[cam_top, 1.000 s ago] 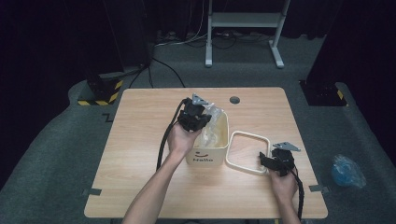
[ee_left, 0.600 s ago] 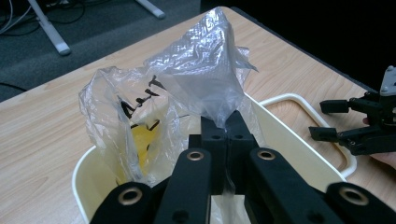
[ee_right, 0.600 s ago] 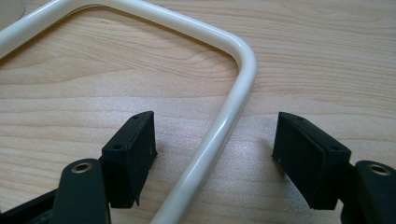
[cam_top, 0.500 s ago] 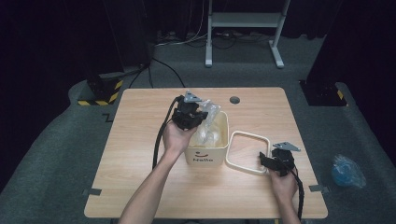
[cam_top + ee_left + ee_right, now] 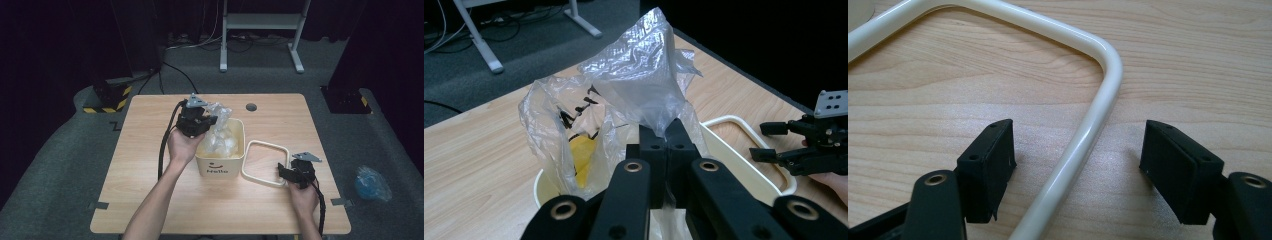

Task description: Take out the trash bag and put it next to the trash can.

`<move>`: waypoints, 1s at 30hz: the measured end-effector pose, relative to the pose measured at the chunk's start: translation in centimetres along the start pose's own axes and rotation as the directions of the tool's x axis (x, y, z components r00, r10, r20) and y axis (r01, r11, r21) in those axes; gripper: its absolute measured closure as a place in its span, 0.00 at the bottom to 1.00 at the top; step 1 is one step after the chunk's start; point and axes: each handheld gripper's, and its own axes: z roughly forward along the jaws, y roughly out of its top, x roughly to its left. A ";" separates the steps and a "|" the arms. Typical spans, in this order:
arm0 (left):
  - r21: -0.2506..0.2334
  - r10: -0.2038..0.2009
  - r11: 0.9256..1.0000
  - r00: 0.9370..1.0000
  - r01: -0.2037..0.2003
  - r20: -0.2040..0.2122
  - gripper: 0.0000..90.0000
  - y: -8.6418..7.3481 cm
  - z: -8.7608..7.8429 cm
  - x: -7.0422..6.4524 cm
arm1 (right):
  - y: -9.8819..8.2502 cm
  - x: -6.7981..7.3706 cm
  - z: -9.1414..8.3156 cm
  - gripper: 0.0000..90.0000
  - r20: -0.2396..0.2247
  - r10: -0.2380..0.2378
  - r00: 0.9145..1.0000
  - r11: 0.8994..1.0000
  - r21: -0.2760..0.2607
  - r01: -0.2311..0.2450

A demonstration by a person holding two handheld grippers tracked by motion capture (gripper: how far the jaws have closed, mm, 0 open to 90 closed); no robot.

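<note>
My left tool (image 5: 198, 119) is pressed together on the clear plastic bag (image 5: 220, 131), pinching a fold of its film at the bag's upper edge. In the left gripper view the two black jaws meet on the film (image 5: 644, 95), and the bag stands up out of the cream bin (image 5: 221, 161), crumpled, with black print and a yellow item visible through it. The bin sits near the middle of the wooden worktop (image 5: 150, 150), with a smile mark and lettering on its near face.

My right tool (image 5: 289, 172) is spread. Its jaws stand on either side of one rail of the cream rectangular ring (image 5: 252, 172), near a rounded corner; in the right gripper view the rail (image 5: 1083, 140) runs between the pads, with a gap showing at each pad. The ring lies flat on the worktop, just beside the bin on its right.

A blue bag (image 5: 371, 183) lies on the grey floor, off the right edge of the worktop.
</note>
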 end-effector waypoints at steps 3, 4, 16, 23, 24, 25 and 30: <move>-0.006 -0.003 1.000 1.000 0.003 -0.001 0.99 0.1 -0.4 0.1 | 0.0 0.0 0.0 0.33 0.000 0.000 1.000 1.000 0.000 0.000; -0.013 -0.006 1.000 1.000 0.006 0.003 0.99 0.1 -0.4 0.2 | 0.0 0.0 0.0 0.33 0.000 0.000 1.000 1.000 0.000 0.000; -0.043 -0.031 0.999 1.000 0.031 0.005 0.99 0.1 -1.5 0.8 | 0.0 0.0 0.0 0.33 0.000 0.000 1.000 1.000 0.000 0.000; -0.060 -0.038 0.997 0.999 0.038 0.001 0.99 0.0 -2.1 1.2 | 0.0 0.0 0.0 0.33 0.000 0.000 1.000 1.000 0.000 0.000; -0.063 -0.043 0.997 0.999 0.043 0.001 0.99 0.0 -2.2 1.2 | 0.0 0.0 0.0 0.33 0.000 0.000 1.000 1.000 0.000 0.000; -0.063 -0.041 0.997 0.999 0.040 -0.002 0.99 0.0 -2.3 1.3 | 0.0 0.0 0.0 0.33 0.000 -0.001 1.000 1.000 0.000 0.001; -0.072 -0.058 0.996 0.998 0.058 -0.003 0.99 -0.1 -2.7 1.6 | 0.0 0.0 0.0 0.33 0.000 -0.002 1.000 1.000 -0.002 0.002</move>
